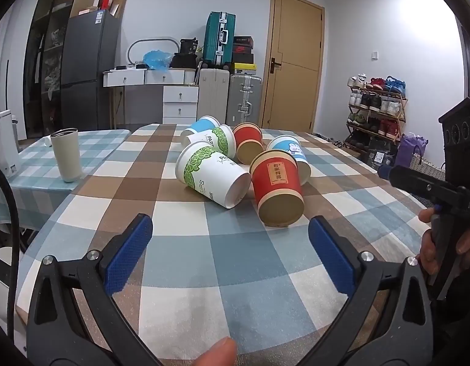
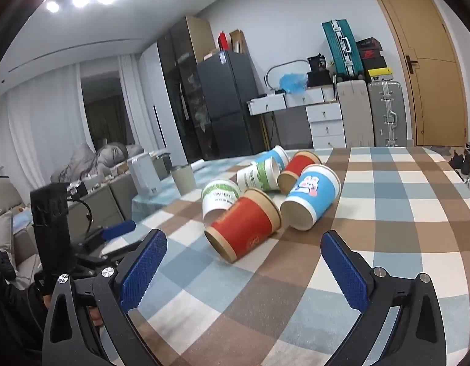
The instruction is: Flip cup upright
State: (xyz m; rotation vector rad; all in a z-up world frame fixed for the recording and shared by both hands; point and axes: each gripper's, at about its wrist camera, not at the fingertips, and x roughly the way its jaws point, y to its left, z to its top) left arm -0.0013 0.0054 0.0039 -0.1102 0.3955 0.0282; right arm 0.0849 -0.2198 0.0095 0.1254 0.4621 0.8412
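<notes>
Six paper cups lie on their sides in a cluster on the checked brown, blue and white tablecloth (image 1: pixel 186 244); none stands upright. The left gripper (image 1: pixel 230 228) hangs with its blue-padded jaws spread wide and empty, short of the cluster; the right gripper (image 2: pixel 244 244) is likewise spread and empty.

From the left gripper, the nearest red paper cup with kraft-brown base (image 1: pixel 277 186) lies at about 1 o'clock, base towards the gripper; the white paper cup with green leaf print (image 1: pixel 210 174) lies at 12 o'clock, touching or just beside it.

Recommended procedure: approach the red cup first, since it lies outermost; close the pads across its wall near mid-height, not the soft rim; lift clear before rotating, so neighbouring cups are not nudged; set it down base-first on bare cloth. Excess squeeze would likely crush paper.
</notes>
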